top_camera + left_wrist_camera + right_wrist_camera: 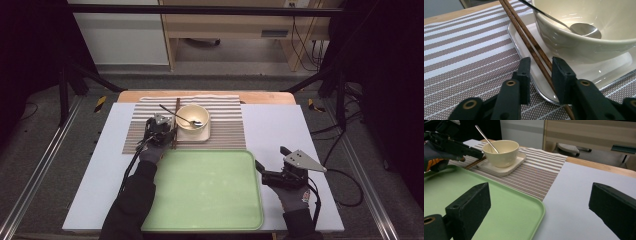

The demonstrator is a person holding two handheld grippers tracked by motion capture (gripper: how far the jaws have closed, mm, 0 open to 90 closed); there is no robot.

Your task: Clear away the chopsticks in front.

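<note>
Item 1: white rectangular table top (280, 150), bearing all below.

Item 2: pale green rounded plastic tray (205, 190), bare, nearest the person.

Item 3: brown-and-white striped woven placemat (227, 127), beyond the tray.

Item 4: cream square saucer (202, 136) carrying a cream round ceramic bowl (193, 116); a slim metal spoon (181, 118) leans inside the bowl.

Item 5: pair of dark brown wooden chopsticks (531, 42), lying along the saucer's left edge, partly on its rim.

Item 6: left gripper (539, 68), jaws either side of the chopsticks with gaps showing, pads not yet pressing.

Item 7: right gripper (539, 202), jaws wide apart, holding nothing, beside the tray's right edge.

Step judged: grasping the chopsticks. Next move calls for closing fully, then lifting both sticks together, probably toward the tray.

Obscured: the chopsticks' near ends pass beneath the left gripper; their far ends are cut off in the left gripper view.
</note>
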